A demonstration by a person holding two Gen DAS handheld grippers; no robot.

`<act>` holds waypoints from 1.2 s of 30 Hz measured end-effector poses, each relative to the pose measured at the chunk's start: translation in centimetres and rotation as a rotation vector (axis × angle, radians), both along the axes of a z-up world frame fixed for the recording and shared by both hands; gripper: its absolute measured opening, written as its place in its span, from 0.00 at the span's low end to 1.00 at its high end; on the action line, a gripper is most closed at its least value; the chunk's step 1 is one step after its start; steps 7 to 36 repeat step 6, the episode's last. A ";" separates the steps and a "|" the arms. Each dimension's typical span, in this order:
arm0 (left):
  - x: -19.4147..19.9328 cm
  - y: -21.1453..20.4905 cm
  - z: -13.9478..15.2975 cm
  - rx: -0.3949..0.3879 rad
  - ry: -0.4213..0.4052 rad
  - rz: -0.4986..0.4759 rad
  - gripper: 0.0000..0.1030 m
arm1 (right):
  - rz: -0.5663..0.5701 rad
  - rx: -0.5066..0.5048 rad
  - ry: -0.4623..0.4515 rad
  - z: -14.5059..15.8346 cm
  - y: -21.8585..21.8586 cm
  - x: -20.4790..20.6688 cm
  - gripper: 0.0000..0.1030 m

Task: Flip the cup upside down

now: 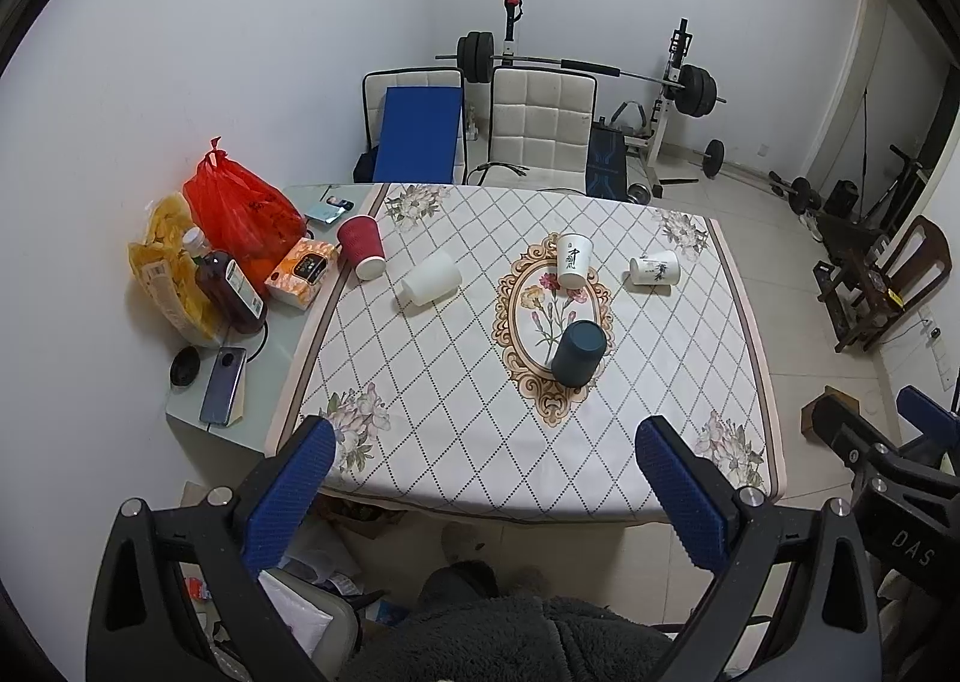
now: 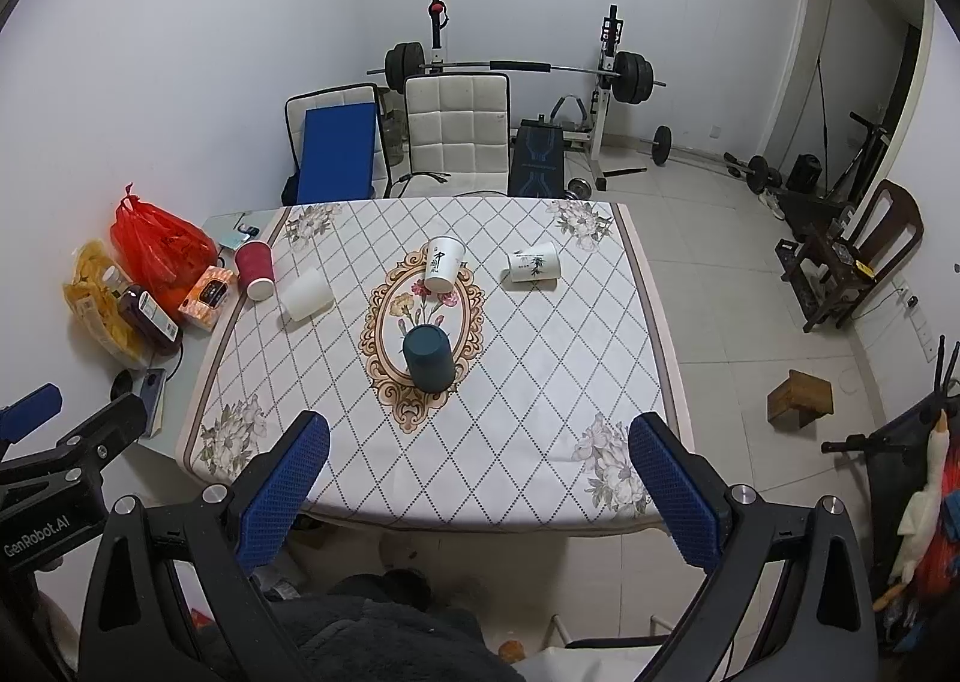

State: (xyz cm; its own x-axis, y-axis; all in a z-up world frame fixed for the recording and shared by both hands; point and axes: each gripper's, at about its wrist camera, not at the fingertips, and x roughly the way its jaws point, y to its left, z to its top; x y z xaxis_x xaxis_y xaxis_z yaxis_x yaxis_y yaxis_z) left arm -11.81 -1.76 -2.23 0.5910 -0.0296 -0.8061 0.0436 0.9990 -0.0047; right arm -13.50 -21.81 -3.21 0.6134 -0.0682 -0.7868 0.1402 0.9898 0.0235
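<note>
Several cups sit on the patterned tablecloth (image 1: 456, 382). A dark teal cup (image 1: 577, 345) (image 2: 427, 356) stands upside down on the central floral oval. A white cup with green writing (image 1: 573, 260) (image 2: 443, 264) stands upside down behind it. A white cup with a bamboo print (image 1: 654, 267) (image 2: 534, 263) lies on its side at the right. A plain white cup (image 1: 431, 278) (image 2: 307, 294) lies on its side at the left. A red cup (image 1: 361, 246) (image 2: 255, 270) stands upside down by the left edge. My left gripper (image 1: 486, 436) and right gripper (image 2: 480, 430) are open, empty, above the near edge.
A red bag (image 1: 240, 208), a snack bag (image 1: 168, 268), a bottle (image 1: 231, 292), an orange box (image 1: 300, 273) and a phone (image 1: 222, 385) crowd the table's left strip. Two chairs (image 1: 540, 124) stand behind the table. Gym weights (image 1: 690, 88) and a wooden block (image 2: 801, 397) lie on the floor.
</note>
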 end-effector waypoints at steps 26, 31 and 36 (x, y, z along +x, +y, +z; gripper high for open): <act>-0.2 0.0 0.0 0.000 -0.004 0.000 1.00 | 0.001 -0.001 -0.001 0.0 0.0 -0.1 0.99; -0.2 0.0 0.0 0.000 -0.004 0.000 1.00 | 0.001 -0.001 -0.001 0.0 0.0 -0.1 0.99; -0.2 0.0 0.0 0.000 -0.004 0.000 1.00 | 0.001 -0.001 -0.001 0.0 0.0 -0.1 0.99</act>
